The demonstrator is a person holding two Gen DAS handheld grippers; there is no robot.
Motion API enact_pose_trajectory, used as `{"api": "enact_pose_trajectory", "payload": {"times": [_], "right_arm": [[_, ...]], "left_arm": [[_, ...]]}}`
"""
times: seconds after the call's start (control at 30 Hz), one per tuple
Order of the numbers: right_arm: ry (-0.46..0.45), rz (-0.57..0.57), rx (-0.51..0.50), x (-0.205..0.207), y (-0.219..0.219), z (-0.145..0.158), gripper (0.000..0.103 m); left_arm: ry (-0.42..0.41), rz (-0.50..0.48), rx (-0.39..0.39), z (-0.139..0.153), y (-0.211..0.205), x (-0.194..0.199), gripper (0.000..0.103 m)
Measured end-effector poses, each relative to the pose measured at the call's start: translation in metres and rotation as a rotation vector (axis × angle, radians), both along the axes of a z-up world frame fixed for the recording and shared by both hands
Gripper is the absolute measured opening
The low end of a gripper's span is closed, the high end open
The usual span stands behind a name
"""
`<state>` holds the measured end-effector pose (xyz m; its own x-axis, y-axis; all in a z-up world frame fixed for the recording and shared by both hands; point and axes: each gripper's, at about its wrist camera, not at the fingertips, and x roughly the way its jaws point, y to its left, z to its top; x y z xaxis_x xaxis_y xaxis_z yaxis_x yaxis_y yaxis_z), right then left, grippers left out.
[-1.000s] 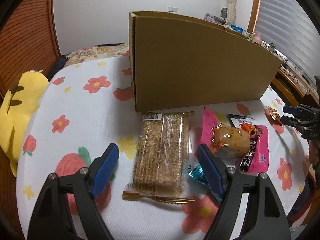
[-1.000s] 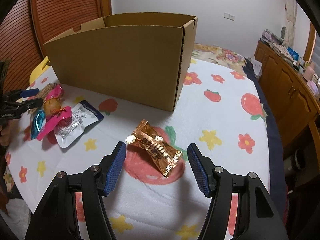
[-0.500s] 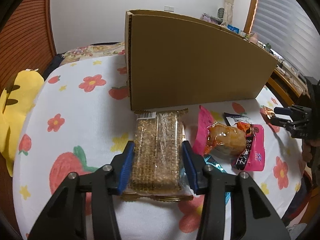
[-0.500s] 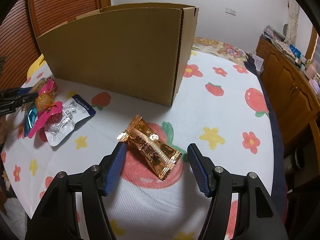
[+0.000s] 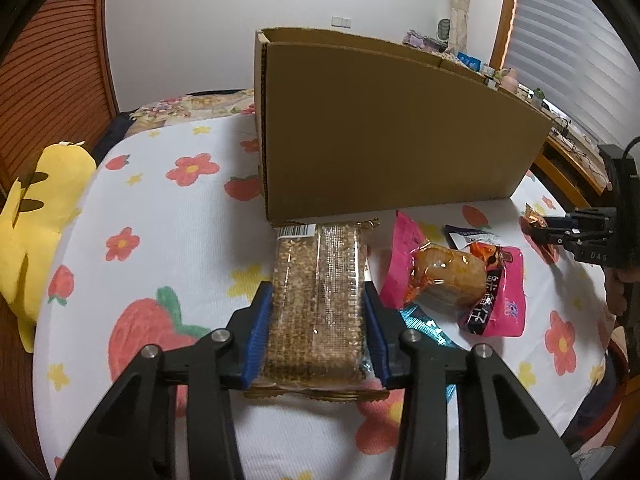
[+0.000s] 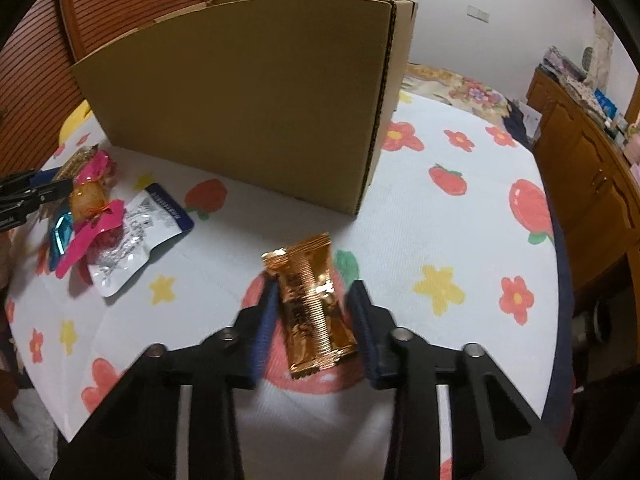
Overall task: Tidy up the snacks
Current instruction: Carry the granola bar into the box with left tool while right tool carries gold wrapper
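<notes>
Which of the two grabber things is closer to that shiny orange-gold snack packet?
The right. The right gripper has its jaws on either side of the orange-gold packet. The left gripper is across the table, jaws clamped on the sesame bar pack.

Right wrist view: copper-foil snack packet bracketed by the right gripper point(image 6: 314, 300) in front of the cardboard box.

The copper-foil snack packet point(image 6: 314, 304) was seen lying on the flower-and-strawberry tablecloth point(image 6: 440, 216), between the blue finger pads point(image 6: 266, 320); contact with the pads could not be judged through motion blur. The cardboard box point(image 6: 248, 96) stood upright behind it. A white-and-blue pouch point(image 6: 138, 240), pink wrappers point(image 6: 90, 236) and a teal packet point(image 6: 60, 236) were grouped at left, with the left gripper point(image 6: 38, 188) at that edge.
</notes>
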<state>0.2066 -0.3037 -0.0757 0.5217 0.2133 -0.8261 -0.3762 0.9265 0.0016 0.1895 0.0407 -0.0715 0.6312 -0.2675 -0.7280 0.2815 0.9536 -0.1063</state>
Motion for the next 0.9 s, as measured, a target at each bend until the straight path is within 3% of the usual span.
{"api": "enact_pose_trajectory", "payload": {"times": [0.03, 0.17, 0.47, 0.73, 0.9], "right_arm": [[-0.001, 0.0, 0.002, -0.002, 0.0, 0.0, 0.024], [-0.016, 0.0, 0.007, -0.011, -0.001, 0.001, 0.02], [-0.086, -0.041, 0.085, -0.049, -0.005, 0.004, 0.02], [-0.157, -0.109, 0.12, -0.072, -0.02, 0.014, 0.02], [-0.175, -0.131, 0.134, -0.086, -0.031, 0.019, 0.02]], "left_arm": [[-0.003, 0.001, -0.007, 0.001, 0.001, -0.001, 0.041], [-0.016, 0.014, -0.042, 0.007, 0.005, -0.007, 0.041], [-0.037, 0.034, -0.077, 0.015, 0.01, -0.028, 0.041], [-0.085, 0.019, -0.031, 0.024, 0.002, -0.051, 0.041], [-0.1, 0.0, -0.047, 0.031, -0.003, -0.064, 0.041]]}}
